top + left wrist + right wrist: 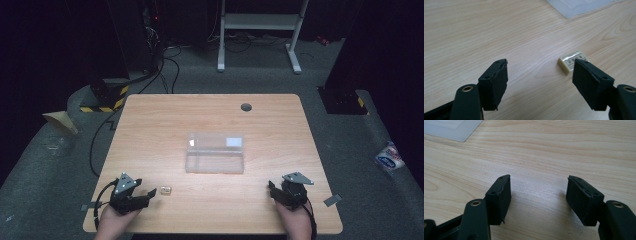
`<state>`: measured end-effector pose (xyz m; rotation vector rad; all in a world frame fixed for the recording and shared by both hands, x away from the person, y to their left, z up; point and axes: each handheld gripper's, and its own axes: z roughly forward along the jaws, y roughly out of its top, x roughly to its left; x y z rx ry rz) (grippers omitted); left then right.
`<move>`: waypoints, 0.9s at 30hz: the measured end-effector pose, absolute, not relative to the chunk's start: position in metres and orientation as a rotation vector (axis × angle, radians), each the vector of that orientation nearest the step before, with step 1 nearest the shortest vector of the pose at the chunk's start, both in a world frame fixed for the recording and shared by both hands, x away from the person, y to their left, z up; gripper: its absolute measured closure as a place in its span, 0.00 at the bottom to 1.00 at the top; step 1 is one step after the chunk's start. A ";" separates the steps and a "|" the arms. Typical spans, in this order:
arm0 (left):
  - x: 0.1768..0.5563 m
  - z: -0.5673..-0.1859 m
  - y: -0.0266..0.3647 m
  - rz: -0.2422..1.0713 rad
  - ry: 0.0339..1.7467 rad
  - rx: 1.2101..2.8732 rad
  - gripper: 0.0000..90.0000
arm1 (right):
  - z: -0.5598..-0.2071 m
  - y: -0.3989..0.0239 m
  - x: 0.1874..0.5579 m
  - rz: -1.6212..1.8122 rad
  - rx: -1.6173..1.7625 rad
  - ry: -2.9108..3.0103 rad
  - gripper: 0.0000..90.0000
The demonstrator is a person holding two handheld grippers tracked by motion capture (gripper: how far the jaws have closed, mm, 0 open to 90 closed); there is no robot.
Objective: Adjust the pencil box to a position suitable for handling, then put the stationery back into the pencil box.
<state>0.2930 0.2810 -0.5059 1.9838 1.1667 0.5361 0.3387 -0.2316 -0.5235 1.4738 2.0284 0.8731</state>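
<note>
A clear plastic box lies flat in the middle of the wooden table; its corner shows in the left gripper view and the right gripper view. A small cream block with a printed label rests near the front left. My left gripper stands open low over the table, its right jaw just in front of the block and partly covering it. My right gripper is open at the front right with bare wood between its jaws.
A round cable hole sits near the table's far edge. Tape tabs stick out at the front corners. On the floor lie a white frame, cables, a cardboard piece and a packet.
</note>
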 end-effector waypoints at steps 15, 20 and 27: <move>0.295 -0.508 0.260 0.516 1.082 2.015 0.38 | -0.524 -0.231 0.339 0.872 1.471 2.029 0.41; 0.300 -0.511 0.254 0.511 1.062 2.035 0.41 | -0.524 -0.231 0.339 0.870 1.466 2.031 0.41; 0.305 -0.518 0.243 0.510 1.039 2.087 0.44 | -0.523 -0.231 0.338 0.870 1.465 2.035 0.41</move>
